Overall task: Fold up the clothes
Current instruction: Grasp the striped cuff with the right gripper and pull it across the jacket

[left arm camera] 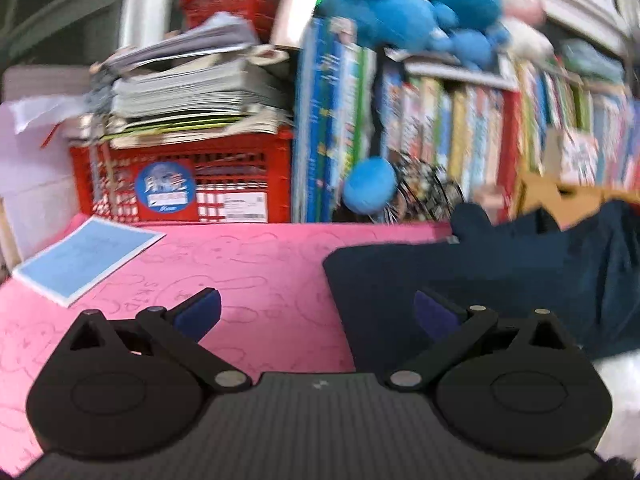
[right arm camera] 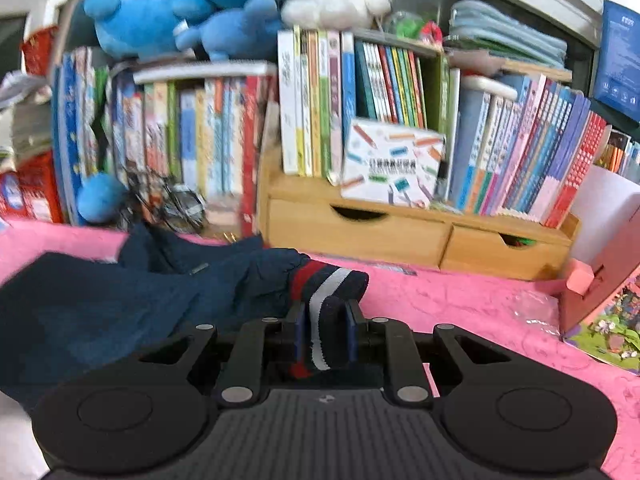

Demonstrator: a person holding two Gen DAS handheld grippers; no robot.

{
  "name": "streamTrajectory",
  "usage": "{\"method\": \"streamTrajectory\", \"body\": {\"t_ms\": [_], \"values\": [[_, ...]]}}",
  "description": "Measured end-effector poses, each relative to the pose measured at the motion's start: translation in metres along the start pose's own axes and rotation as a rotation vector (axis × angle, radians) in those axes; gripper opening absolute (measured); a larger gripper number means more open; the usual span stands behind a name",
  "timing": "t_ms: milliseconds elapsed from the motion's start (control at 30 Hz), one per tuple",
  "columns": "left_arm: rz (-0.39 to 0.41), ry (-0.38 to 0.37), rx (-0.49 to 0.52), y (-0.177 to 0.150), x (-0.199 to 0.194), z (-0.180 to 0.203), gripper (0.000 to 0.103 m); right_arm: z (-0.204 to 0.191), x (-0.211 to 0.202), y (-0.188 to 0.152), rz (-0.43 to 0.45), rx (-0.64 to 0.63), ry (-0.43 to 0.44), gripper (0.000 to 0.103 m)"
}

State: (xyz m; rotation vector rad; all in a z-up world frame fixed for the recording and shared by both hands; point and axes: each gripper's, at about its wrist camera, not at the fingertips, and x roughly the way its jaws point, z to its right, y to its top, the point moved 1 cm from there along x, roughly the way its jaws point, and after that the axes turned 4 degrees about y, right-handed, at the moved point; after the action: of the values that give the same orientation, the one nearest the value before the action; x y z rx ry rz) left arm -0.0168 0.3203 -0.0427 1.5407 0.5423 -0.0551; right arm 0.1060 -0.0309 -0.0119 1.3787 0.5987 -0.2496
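Observation:
A dark navy garment (left arm camera: pixel 500 272) lies on the pink table cover (left arm camera: pixel 248 264), partly folded, with a straight left edge. My left gripper (left arm camera: pixel 316 312) is open and empty, its blue pads spread just above the garment's left edge. In the right wrist view the same garment (right arm camera: pixel 100 304) spreads to the left. My right gripper (right arm camera: pixel 325 332) is shut on the garment's striped cuff (right arm camera: pixel 324 292), which has red, white and navy bands, and holds it off the table.
A blue-and-white booklet (left arm camera: pixel 84 260) lies at the left. A red crate (left arm camera: pixel 180 184) with stacked papers, rows of books (right arm camera: pixel 360 112), blue plush toys (right arm camera: pixel 192 12) and a wooden drawer unit (right arm camera: pixel 400 236) line the back. A pink box (right arm camera: pixel 600 292) stands at the right.

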Motion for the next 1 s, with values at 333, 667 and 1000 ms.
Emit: {"method": "streamTrajectory", "body": {"t_ms": [333,667,1000], "values": [[0.061,-0.141,0.277,-0.014,-0.037,0.032,0.103,0.009,0.025,-0.023,-0.066,0.074,0.028,0.022],[-0.132,0.283,0.26,-0.012,0.002,-0.003,0.103,0.004,0.029,-0.026,-0.071,0.087,0.07,0.023],[-0.166,-0.064,0.285,-0.02,-0.032,0.014,0.103,-0.004,0.034,-0.028,-0.076,0.11,0.108,0.023]]}}
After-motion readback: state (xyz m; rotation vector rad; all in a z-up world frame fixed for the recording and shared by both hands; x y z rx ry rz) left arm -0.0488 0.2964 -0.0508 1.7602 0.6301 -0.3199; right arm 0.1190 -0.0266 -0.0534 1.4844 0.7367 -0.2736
